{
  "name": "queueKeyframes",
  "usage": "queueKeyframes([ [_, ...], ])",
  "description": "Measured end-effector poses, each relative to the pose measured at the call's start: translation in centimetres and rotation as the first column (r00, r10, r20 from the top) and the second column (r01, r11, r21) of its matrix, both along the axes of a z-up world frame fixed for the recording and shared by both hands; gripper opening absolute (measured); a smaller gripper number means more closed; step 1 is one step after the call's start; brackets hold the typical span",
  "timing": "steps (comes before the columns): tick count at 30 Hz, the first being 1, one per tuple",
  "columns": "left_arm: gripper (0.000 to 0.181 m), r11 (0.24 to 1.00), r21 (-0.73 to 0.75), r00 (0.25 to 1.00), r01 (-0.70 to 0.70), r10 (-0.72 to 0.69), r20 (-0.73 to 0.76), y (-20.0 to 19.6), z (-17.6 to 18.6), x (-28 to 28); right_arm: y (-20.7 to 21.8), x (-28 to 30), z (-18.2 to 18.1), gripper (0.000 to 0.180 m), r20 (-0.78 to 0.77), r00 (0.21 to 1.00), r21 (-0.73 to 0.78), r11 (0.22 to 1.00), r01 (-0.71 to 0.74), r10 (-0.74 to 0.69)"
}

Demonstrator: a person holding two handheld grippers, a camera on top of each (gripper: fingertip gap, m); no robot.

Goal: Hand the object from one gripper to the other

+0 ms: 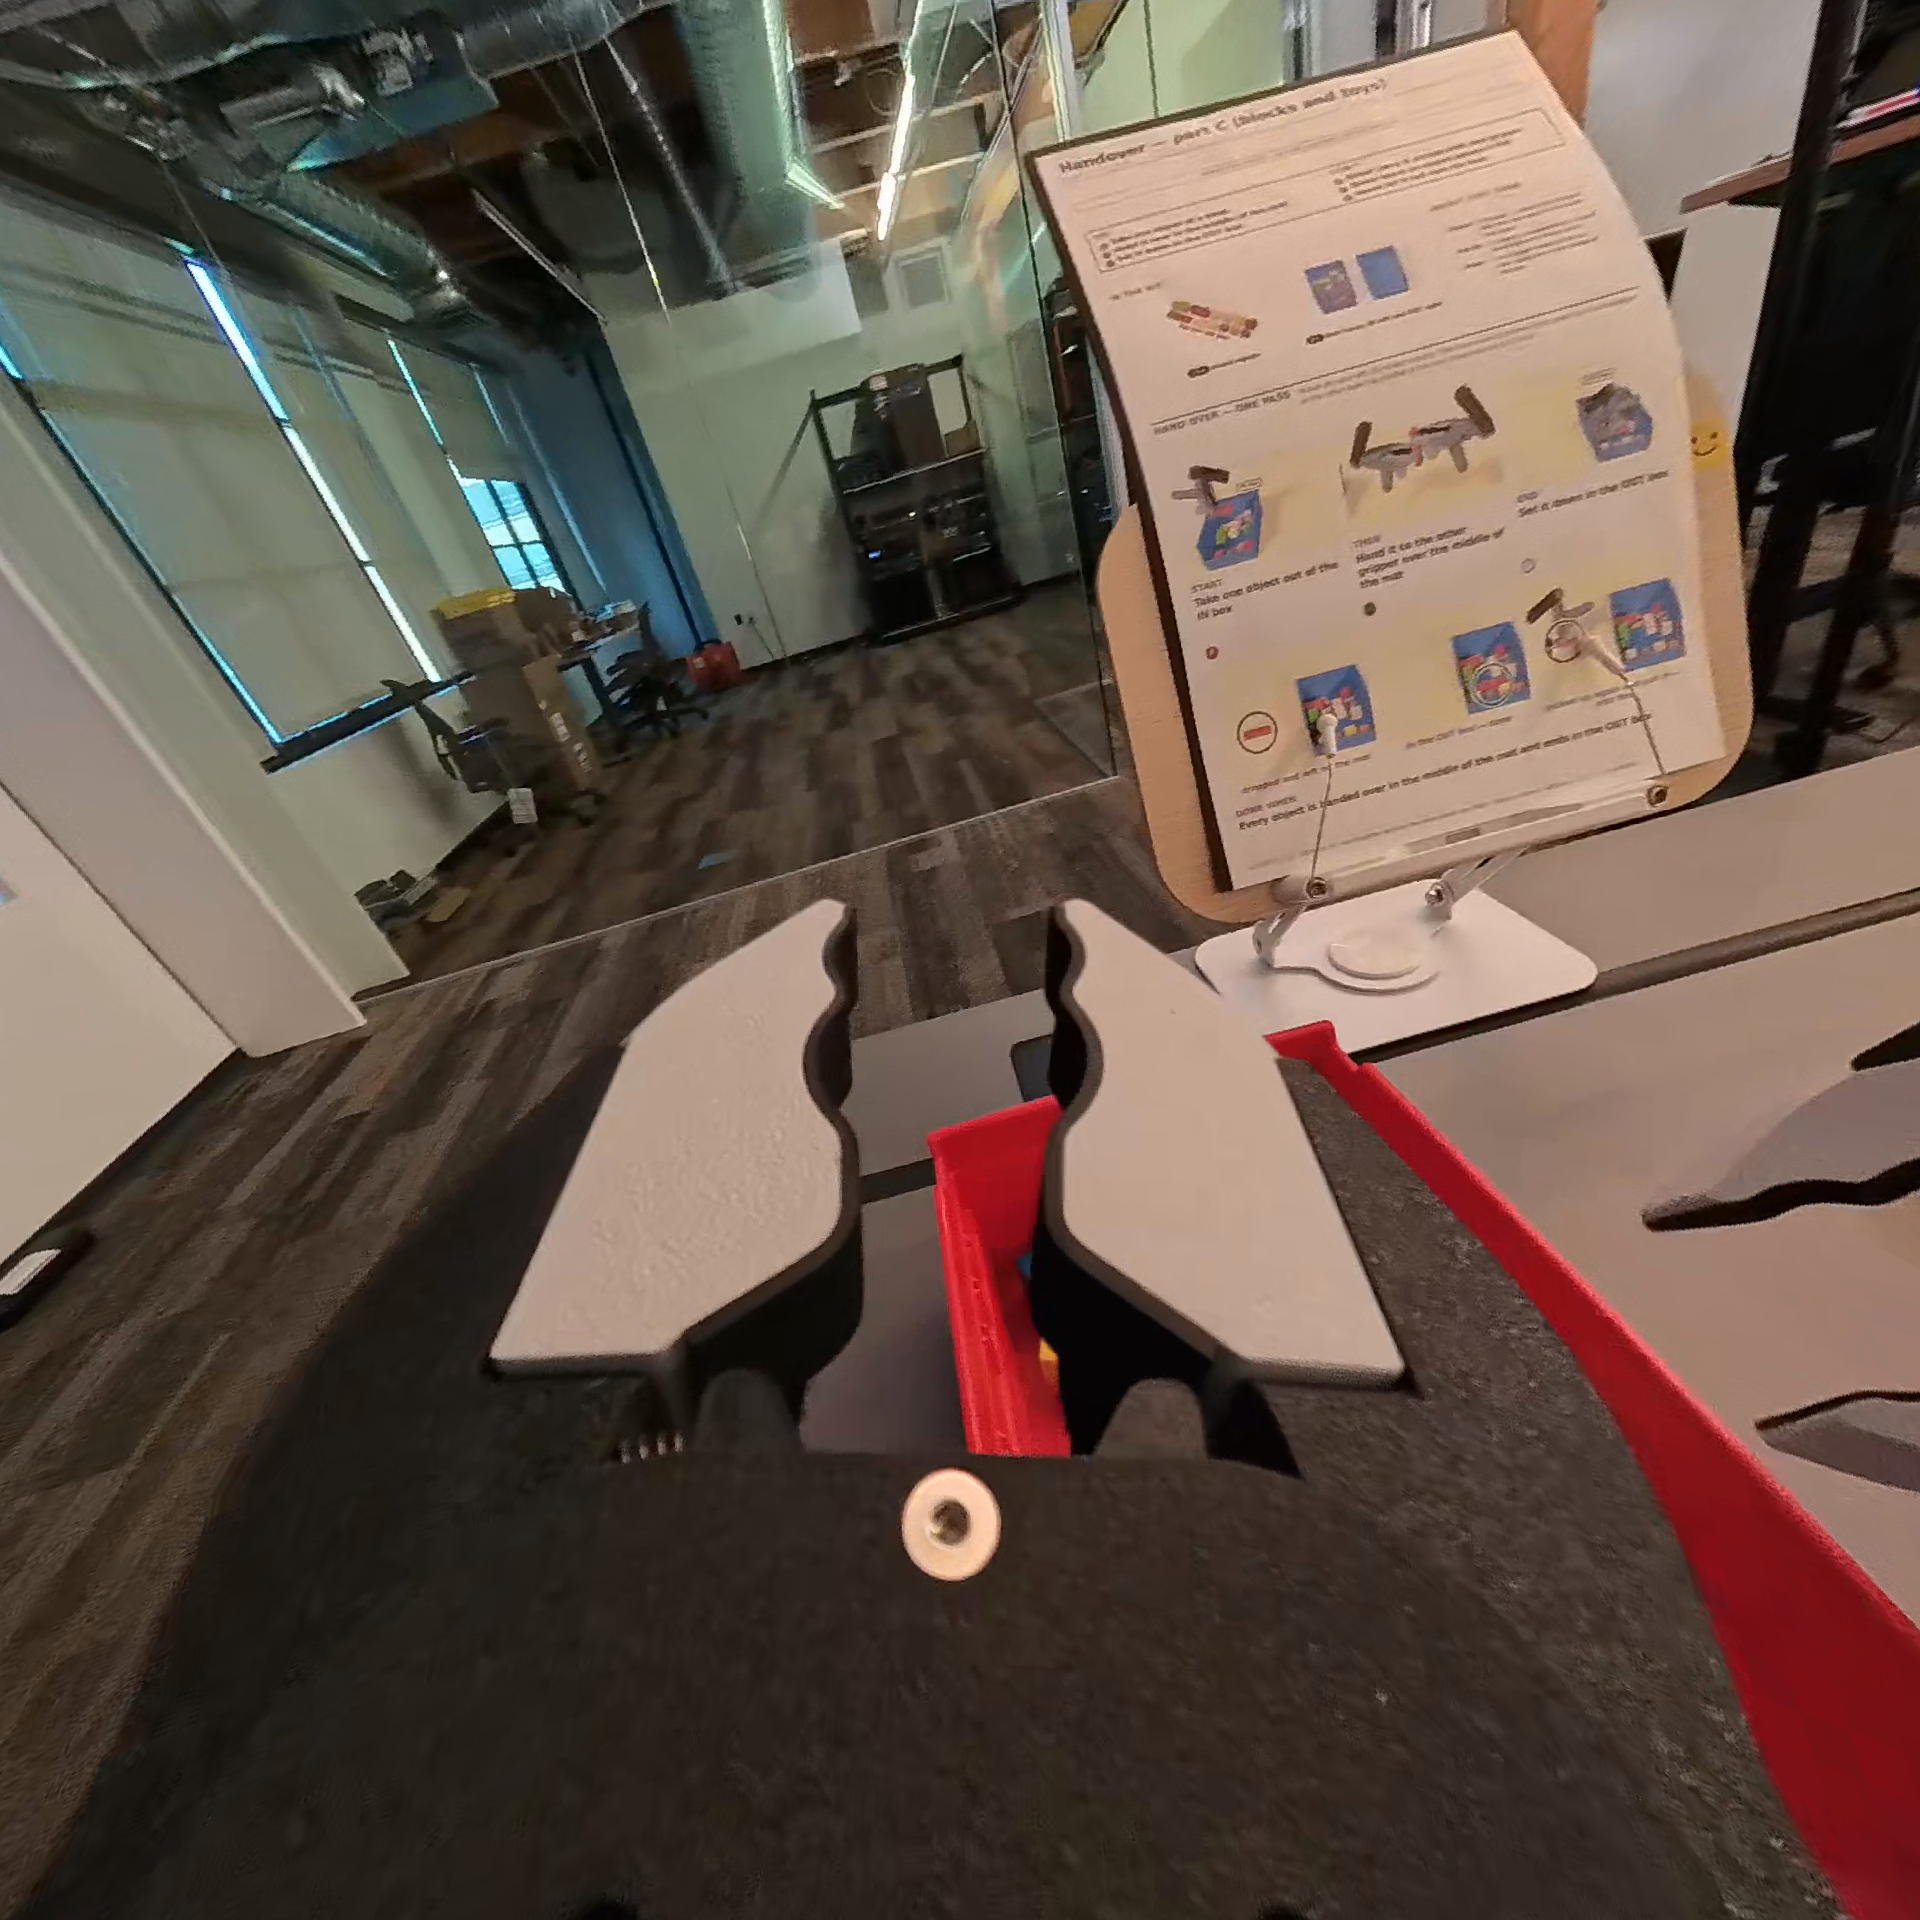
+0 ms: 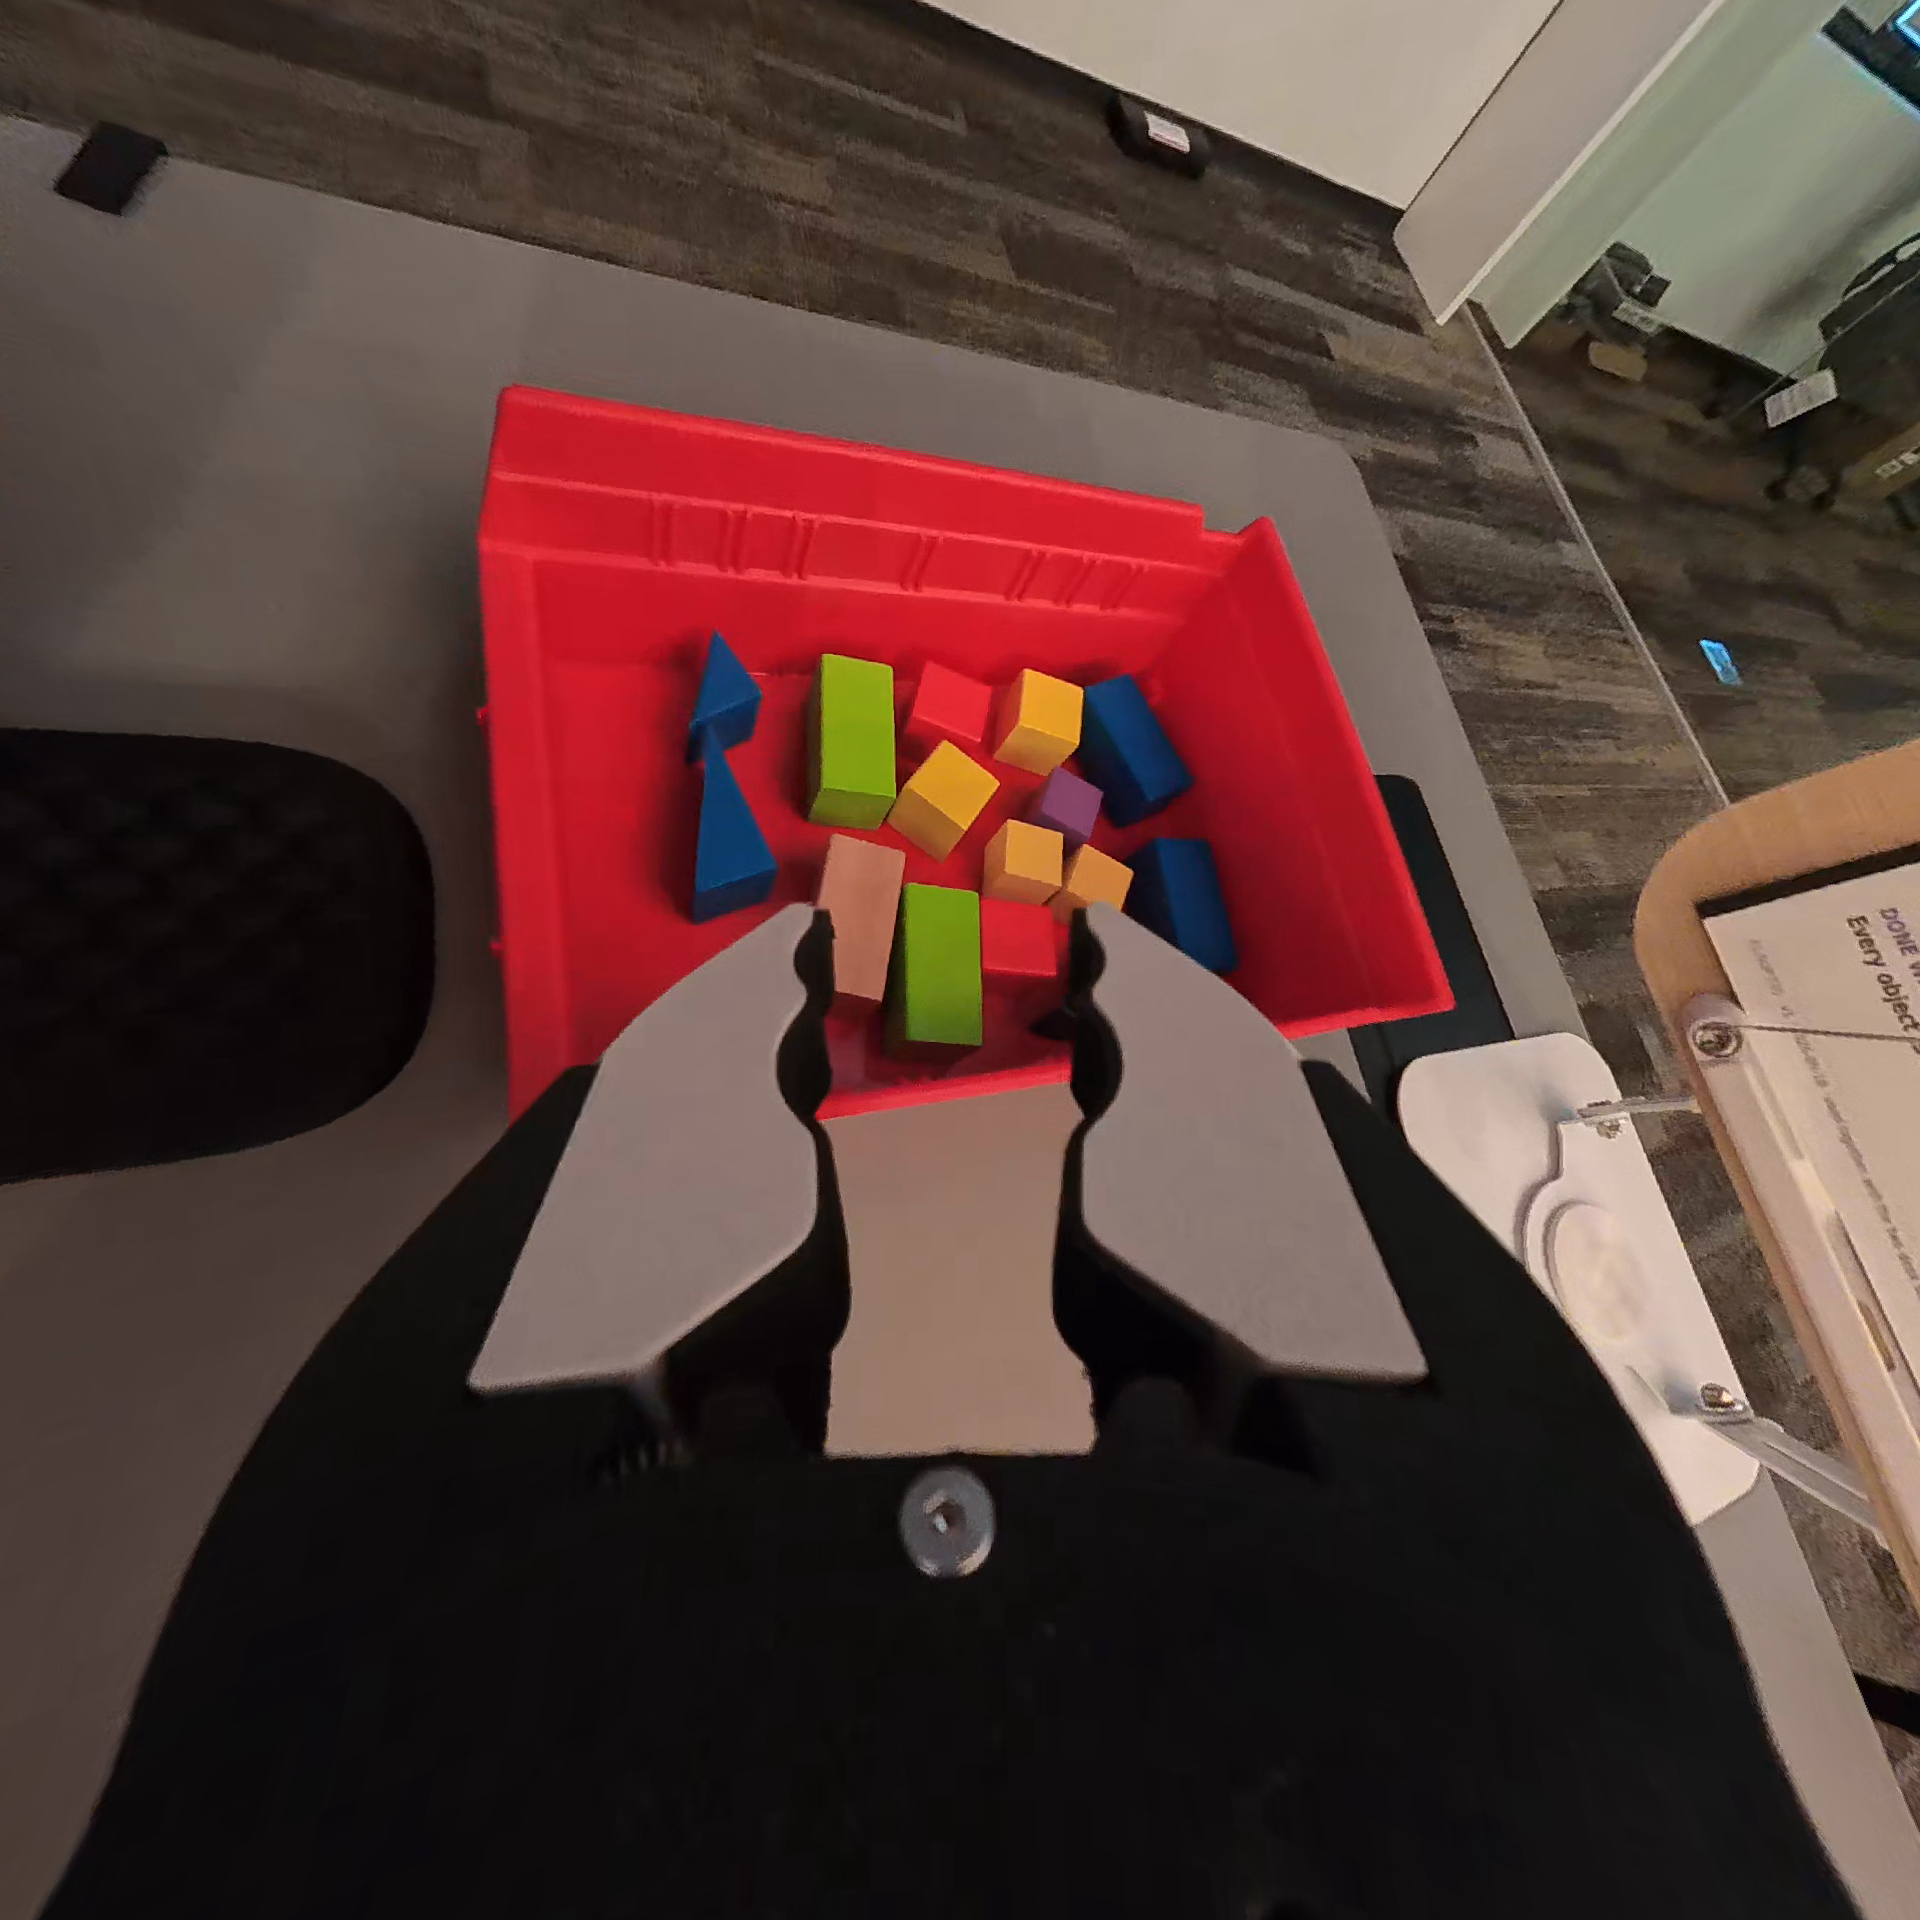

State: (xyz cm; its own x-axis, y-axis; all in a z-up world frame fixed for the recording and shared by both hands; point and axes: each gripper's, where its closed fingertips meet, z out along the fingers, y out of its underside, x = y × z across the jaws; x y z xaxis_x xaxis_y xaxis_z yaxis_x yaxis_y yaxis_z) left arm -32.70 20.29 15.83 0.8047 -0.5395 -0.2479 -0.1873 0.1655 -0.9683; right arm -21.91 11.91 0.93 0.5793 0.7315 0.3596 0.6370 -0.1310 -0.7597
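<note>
Right gripper (image 2: pixel 948 925) hovering above the red bin (image 2: pixel 831 499), jaws standing apart with nothing between them, fingertips pointing down at the near part of the pile. Red bin sitting on the grey table (image 2: pixel 260 416), holding many wooden blocks. Nearest green block (image 2: pixel 940 961) lying just under the gap of the fingers, touching a pale pink block (image 2: pixel 860 914) on its left side and a small red block (image 2: pixel 1018 940) on its right. Second green block (image 2: pixel 852 738) lying farther back, beside a yellow cube (image 2: pixel 943 798) and another red cube (image 2: pixel 951 701). Two blue triangular blocks (image 2: pixel 727 790) resting at the left side of the pile, two more blue blocks (image 2: pixel 1132 748) at the right side. Small purple cube (image 2: pixel 1068 805) sitting among orange cubes (image 2: pixel 1023 860). All blocks lying inside the bin, none being held.

Left gripper (image 1: pixel 951 971) hovering low beside the same red bin (image 1: pixel 987 1299), jaws also apart and gripping nothing, pointing out toward the room. Only a narrow piece of coloured blocks showing between its fingers, too small for telling which. Instruction sheet (image 1: pixel 1403 468) standing on a white stand (image 1: pixel 1455 966) at the far edge of the table (image 1: pixel 1558 1122). Part of the other gripper's fingers (image 1: pixel 1808 1164) showing at the right edge of the left wrist view. Black rounded thing (image 2: pixel 187 935) lying at the left of the bin, not clear what.
</note>
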Motion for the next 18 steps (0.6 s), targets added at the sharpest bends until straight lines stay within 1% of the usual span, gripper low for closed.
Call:
queueKeyframes([
  [3, 0.038, 0.998, -0.049, 1.000, 0.026, -0.026, 0.011, 0.0, -0.5, 0.0, -0.4, 0.3, 0.5, 0.044, -0.012, 1.000, 0.005, 1.000, 0.006, -0.006],
  [7, 0.039, 0.991, -0.121, 0.996, 0.056, -0.063, -0.056, -0.1, -2.1, 1.1, -1.1, 1.3, 1.6, 0.044, -0.020, 1.000, 0.030, 0.999, 0.020, -0.019],
  [10, 0.040, 0.981, -0.179, 0.990, 0.075, -0.095, -0.104, -0.5, -3.2, 2.2, -2.4, 3.5, 3.8, 0.044, -0.033, 0.998, 0.096, 0.994, 0.048, -0.045],
  [13, 0.040, 0.952, -0.247, 0.969, 0.182, -0.216, -0.118, -2.2, -4.1, 4.2, -4.4, 7.6, 7.0, 0.044, -0.071, 0.992, 0.169, 0.979, 0.113, -0.102],
  [16, 0.042, 0.904, -0.314, 0.939, 0.291, -0.333, -0.088, -4.2, -4.9, 5.9, -6.4, 13.5, 9.5, 0.047, -0.144, 0.971, 0.199, 0.955, 0.218, -0.192],
  [18, 0.047, 0.870, -0.397, 0.928, 0.293, -0.359, -0.102, -4.6, -6.3, 6.3, -7.8, 17.7, 10.4, 0.047, -0.222, 0.944, 0.194, 0.938, 0.287, -0.243],
])
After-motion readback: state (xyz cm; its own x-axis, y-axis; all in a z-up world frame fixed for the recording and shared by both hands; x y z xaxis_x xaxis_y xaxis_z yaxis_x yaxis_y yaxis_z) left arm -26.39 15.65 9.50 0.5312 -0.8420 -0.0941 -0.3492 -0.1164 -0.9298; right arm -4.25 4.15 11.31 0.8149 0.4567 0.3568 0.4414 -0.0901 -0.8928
